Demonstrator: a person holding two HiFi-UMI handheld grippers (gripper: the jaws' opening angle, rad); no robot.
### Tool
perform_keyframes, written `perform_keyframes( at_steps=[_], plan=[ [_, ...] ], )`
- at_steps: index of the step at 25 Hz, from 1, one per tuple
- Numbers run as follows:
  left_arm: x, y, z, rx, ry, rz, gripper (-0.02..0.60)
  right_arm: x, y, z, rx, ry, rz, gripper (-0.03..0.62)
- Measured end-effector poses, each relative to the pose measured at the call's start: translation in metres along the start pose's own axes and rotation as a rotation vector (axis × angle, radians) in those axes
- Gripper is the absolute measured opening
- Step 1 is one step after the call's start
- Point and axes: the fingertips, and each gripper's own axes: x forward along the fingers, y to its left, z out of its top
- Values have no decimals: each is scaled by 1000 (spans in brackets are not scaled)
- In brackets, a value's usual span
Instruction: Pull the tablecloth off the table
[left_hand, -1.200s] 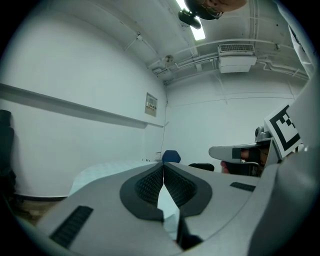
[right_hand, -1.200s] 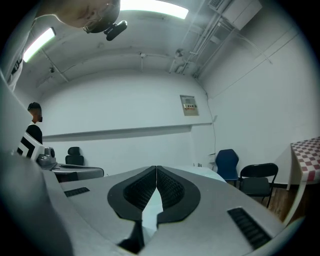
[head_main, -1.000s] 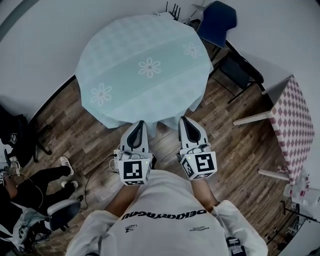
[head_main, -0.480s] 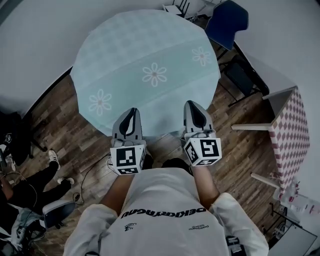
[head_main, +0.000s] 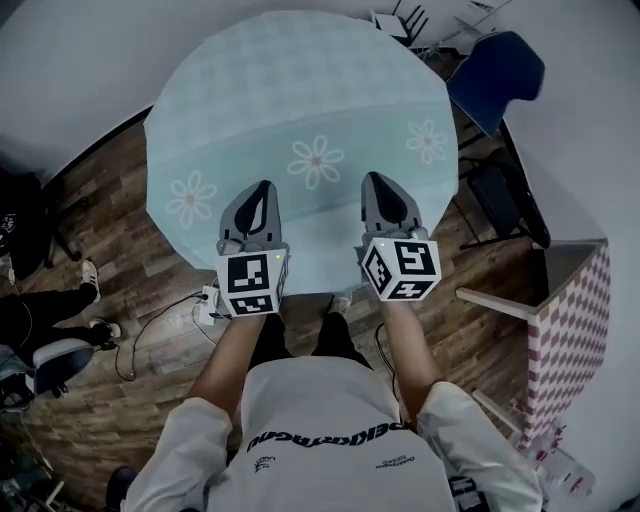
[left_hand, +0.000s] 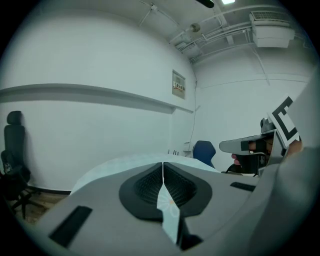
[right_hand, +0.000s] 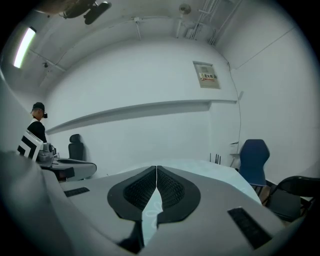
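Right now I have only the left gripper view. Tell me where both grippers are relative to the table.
Observer: The left gripper and right gripper are side by side over the near part of the tablecloth.
Operator: Report the right gripper's jaws.
Observer: Together, no cloth between them.
Operator: Name what stands to my right.
Observer: A second table with a checked top.

A dark wooden plank floor (head_main: 125, 415) meets plain white walls (head_main: 70, 60). A blue chair (head_main: 497, 80) stands near the wall, with a black chair (head_main: 500, 192) beside it and a red-checked side table (head_main: 572, 335) nearby. A strip light (right_hand: 24, 47) glows overhead.
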Motion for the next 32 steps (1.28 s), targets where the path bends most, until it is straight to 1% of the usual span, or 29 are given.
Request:
perform_keyframes(
  at_steps=[4, 7, 11, 16, 17, 19, 23, 25, 28, 32],
  plan=[
    [38, 3, -18, -40, 72, 37, 16, 41, -24, -11, -3, 38, 39, 37],
    [62, 11, -31, -48, 109, 64, 16, 70, -37, -22, 20, 63, 53, 37],
    [95, 23, -46, -78, 136, 82, 17, 104, -48, -37, 33, 90, 72, 38],
    [132, 31, -65, -98, 158, 101, 18, 141, -61, -60, 49, 134, 102, 44],
    [140, 34, -70, -103, 166, 100, 28, 151, -63, -64, 48, 144, 105, 64],
    [157, 40, -81, -113, 191, 99, 90, 171, -67, -72, 41, 163, 105, 97],
    [187, 57, -104, -141, 242, 111, 167, 209, -81, -91, 36, 216, 93, 191],
    [199, 70, -115, -143, 264, 129, 189, 226, -87, -101, 31, 244, 90, 231],
    [216, 86, -136, -136, 310, 145, 226, 247, -95, -123, 16, 290, 90, 246],
    [237, 104, -162, -139, 358, 160, 239, 269, -112, -151, -9, 336, 77, 246]
  ],
)
